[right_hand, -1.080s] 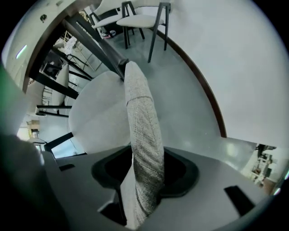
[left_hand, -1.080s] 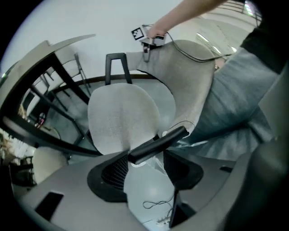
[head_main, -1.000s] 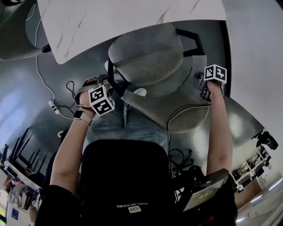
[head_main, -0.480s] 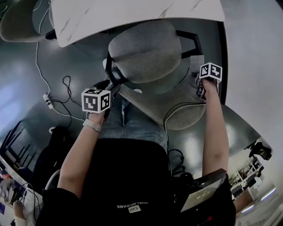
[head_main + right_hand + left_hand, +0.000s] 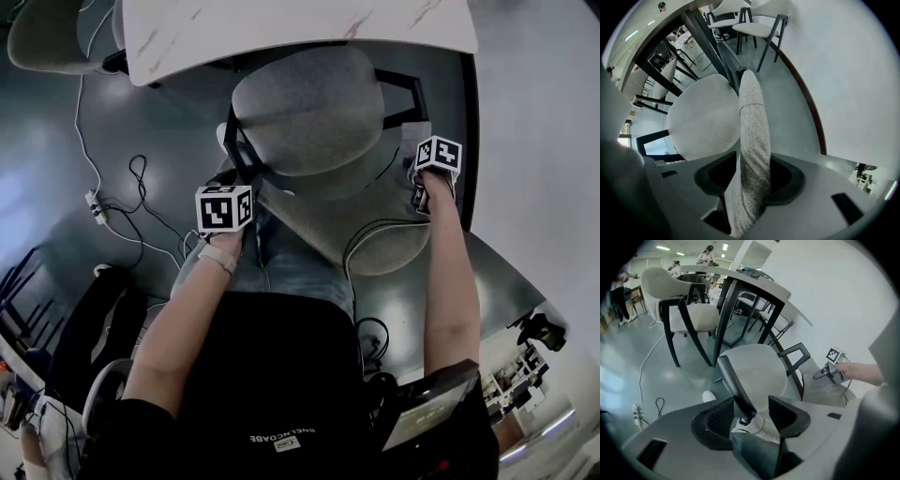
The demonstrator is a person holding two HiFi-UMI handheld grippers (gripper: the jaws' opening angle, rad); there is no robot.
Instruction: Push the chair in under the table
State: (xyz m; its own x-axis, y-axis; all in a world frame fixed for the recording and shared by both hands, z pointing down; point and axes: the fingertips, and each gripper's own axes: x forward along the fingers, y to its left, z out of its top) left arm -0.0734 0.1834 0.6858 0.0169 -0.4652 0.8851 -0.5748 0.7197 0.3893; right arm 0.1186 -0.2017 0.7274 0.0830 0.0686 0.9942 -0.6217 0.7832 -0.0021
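Chair [image 5: 309, 108] stands in front of the table [image 5: 281, 28]. The seat's far edge is right at the table's near edge, and most of the seat is out in the open. The curved backrest [image 5: 375, 234] faces the person, whose knees [image 5: 281, 258] are just behind it. White wall [image 5: 539, 122] is close on the chair's right side.

Left gripper [image 5: 751, 414] is at the left end of the backrest, pointing steeply down. Its jaws stand wide and are closing. The black frame strut [image 5: 733, 383] and the backrest's end tip sit between them. The strut is close against the left jaw and there is a clear gap to the right jaw, so nothing is clamped.

Right gripper [image 5: 750, 176] is at the right end of the backrest, pointing straight down. Its jaws are clamped on the grey fabric edge, which fills the gap between both pads. The person's arm runs straight up from it in the head view.

Second chair [image 5: 56, 33] is at the table's far left corner, well apart from the first. A cable [image 5: 103, 202] trails over the grey floor [image 5: 56, 141] on the left, near the left gripper's side and touching neither gripper.
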